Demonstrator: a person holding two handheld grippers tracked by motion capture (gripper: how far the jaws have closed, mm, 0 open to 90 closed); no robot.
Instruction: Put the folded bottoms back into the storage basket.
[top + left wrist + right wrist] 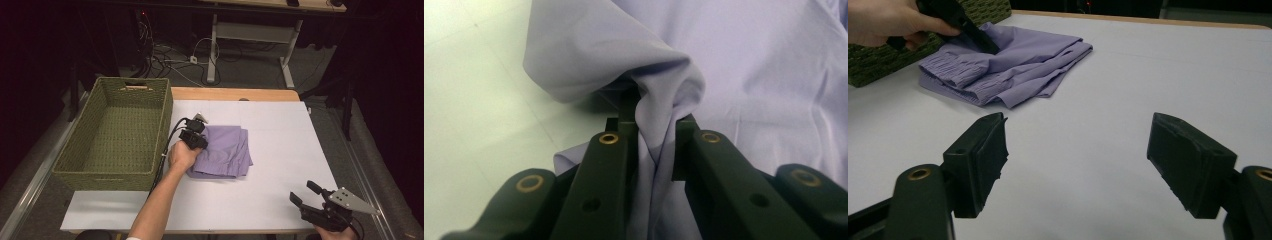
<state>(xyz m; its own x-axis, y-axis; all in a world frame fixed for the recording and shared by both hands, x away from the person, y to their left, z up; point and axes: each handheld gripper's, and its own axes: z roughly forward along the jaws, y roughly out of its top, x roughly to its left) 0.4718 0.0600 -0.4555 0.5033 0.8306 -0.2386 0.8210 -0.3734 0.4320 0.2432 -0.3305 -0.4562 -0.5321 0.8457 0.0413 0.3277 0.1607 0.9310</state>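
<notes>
Nearest the high camera, along the bottom edge of the frame, a bare forearm reaches up from bottom centre-left, and the black right gripper (304, 195) with its grey three-cornered plate sits at bottom right.

Going from the left: a green woven rectangular basket (162, 112) fills the left of the high view, standing on the left edge of the white-covered table (280, 150). Just beside its right wall, the left hand (182, 156) holds the black left gripper (197, 142) down on the near-left corner of a folded lilac cloth garment (225, 150), which lies near the frame's centre. In the left gripper view the jaws are pinched onto a raised fold of that cloth (659, 125), with fabric bunched between them.

Farther right the white surface is bare. At lower right, well apart from the garment, the right gripper hovers with its jaws spread wide; in its own view they frame bare tabletop, with the garment (1013, 65) at upper left.
</notes>
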